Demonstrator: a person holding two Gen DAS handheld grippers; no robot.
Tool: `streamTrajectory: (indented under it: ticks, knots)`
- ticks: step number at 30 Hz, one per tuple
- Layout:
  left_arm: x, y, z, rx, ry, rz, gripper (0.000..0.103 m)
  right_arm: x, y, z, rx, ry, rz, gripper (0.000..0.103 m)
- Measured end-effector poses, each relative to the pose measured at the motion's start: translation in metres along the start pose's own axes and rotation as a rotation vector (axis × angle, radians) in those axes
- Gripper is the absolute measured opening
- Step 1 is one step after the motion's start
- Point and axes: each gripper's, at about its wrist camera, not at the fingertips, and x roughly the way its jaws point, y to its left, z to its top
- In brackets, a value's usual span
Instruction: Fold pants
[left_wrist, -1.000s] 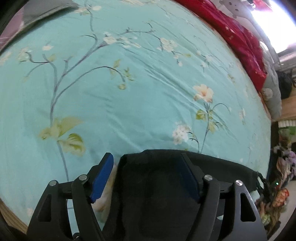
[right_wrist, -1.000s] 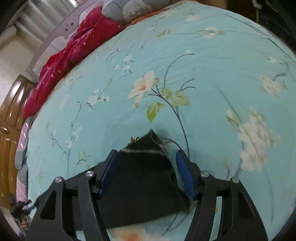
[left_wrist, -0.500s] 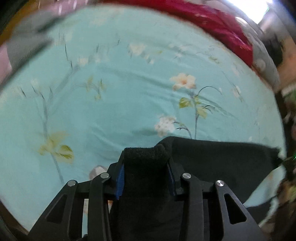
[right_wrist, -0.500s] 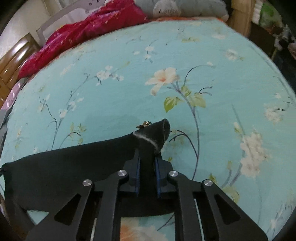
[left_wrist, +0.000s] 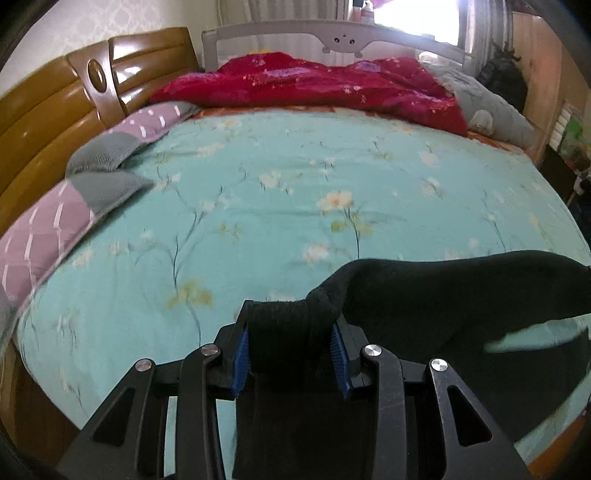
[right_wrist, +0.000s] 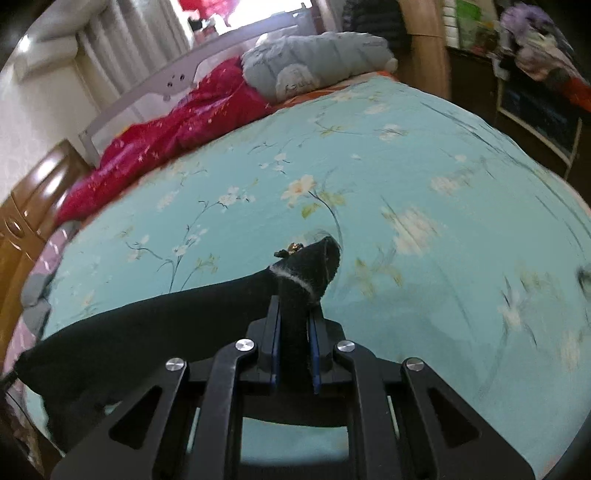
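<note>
Both grippers had the black pants (left_wrist: 436, 295)! Left gripper (left_wrist: 291, 345) jaws clamped a thick bunch, right gripper (right_wrist: 294, 338) jaws pinched a corner, fabric stretched over the bed (left_wrist: 258, 206) at six o'clock.

One pants (left_wrist: 443, 295), two pillows (left_wrist: 44, 229)

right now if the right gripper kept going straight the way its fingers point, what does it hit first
Likely the teal floral bedsheet. The right gripper is shut on a bunch of the black pants and points down at bare sheet; depth is unclear.
</note>
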Motion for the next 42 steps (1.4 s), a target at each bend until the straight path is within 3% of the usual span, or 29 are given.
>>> streamTrajectory:
  ticks: [6,10,14,17,19,22,29,34,35,36,37,38,40,42]
  knots:
    - [0.008,0.017,-0.071,-0.057,0.137,-0.039,0.038,-0.026,-0.037,-0.071,0.106,0.031,-0.013,0.014]
    - [0.011,0.030,-0.096,-0.089,0.207,-0.058,0.037,-0.039,-0.051,-0.112,0.183,0.063,-0.042,0.027]
    - [-0.014,0.052,-0.108,-0.149,0.217,-0.087,0.038,-0.061,-0.056,-0.133,0.222,0.088,-0.073,0.033]
    - [-0.039,0.076,-0.114,-0.276,0.212,-0.138,0.038,-0.082,-0.059,-0.150,0.253,0.101,-0.064,0.044]
    - [-0.052,0.087,-0.116,-0.397,0.194,-0.234,0.042,-0.092,-0.057,-0.160,0.278,0.099,-0.032,0.051]
    - [-0.052,0.079,-0.106,-0.478,0.181,-0.339,0.063,-0.093,-0.041,-0.159,0.297,0.099,0.038,0.058]
    - [-0.003,0.049,-0.089,-0.599,0.272,-0.413,0.065,-0.047,0.009,-0.149,0.386,0.182,0.252,0.061]
    - [0.039,0.043,-0.091,-0.692,0.357,-0.410,0.069,-0.003,0.030,-0.151,0.442,0.255,0.284,0.061]
    - [0.047,0.040,-0.088,-0.685,0.375,-0.393,0.065,0.006,0.033,-0.153,0.450,0.258,0.292,0.060]
    - [0.054,0.036,-0.082,-0.673,0.391,-0.383,0.059,0.009,0.035,-0.153,0.449,0.248,0.301,0.043]
    - [0.060,0.033,-0.071,-0.659,0.391,-0.385,0.022,0.016,0.040,-0.149,0.429,0.242,0.314,0.014]
    - [0.064,0.032,-0.059,-0.641,0.388,-0.406,0.006,0.019,0.044,-0.147,0.412,0.251,0.312,0.008]
    - [0.054,0.037,-0.033,-0.649,0.326,-0.457,0.004,0.014,0.049,-0.133,0.406,0.221,0.324,0.008]
    - [0.026,0.044,-0.012,-0.625,0.223,-0.504,0.005,-0.013,0.051,-0.115,0.422,0.124,0.398,0.008]
